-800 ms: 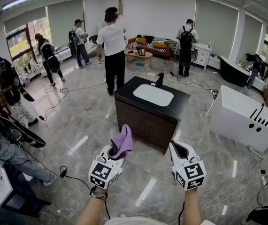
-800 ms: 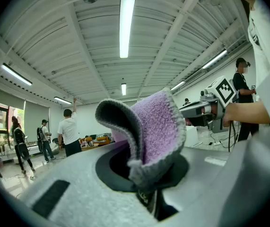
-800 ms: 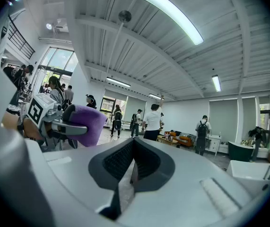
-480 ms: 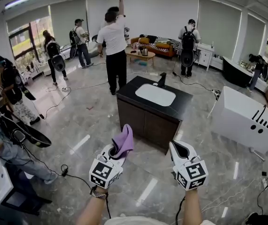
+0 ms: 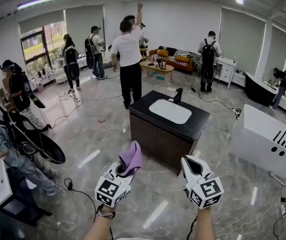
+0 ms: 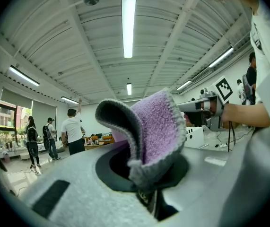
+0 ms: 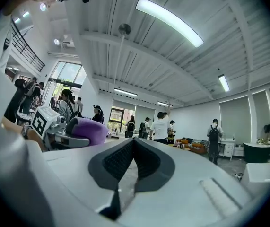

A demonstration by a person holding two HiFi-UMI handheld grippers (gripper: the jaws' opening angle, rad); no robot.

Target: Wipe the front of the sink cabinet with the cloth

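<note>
**Inspector:** Left gripper [image 5: 124, 167]?
**Assistant:** Jaws clamped on a folded purple cloth [image 5: 131, 158] with grey edging. The cloth stands up out of the jaws, held in the air.
**Inspector:** Right gripper [image 5: 190, 163]?
**Assistant:** Jaws pressed together, nothing between them.
**Inspector:** Markings?
**Assistant:** 1 cube of black-and-white square markers on each gripper.
**Inspector:** Sink cabinet [image 5: 157, 140]?
**Assistant:** Dark brown front, black top. It stands on the marble floor [image 5: 107, 129] ahead of both grippers, well apart from the cloth.
**Inspector:** Containers?
**Assistant:** 1 white basin [image 5: 170, 111] sunk in the top, with a black faucet [image 5: 178, 95] behind it.
</note>
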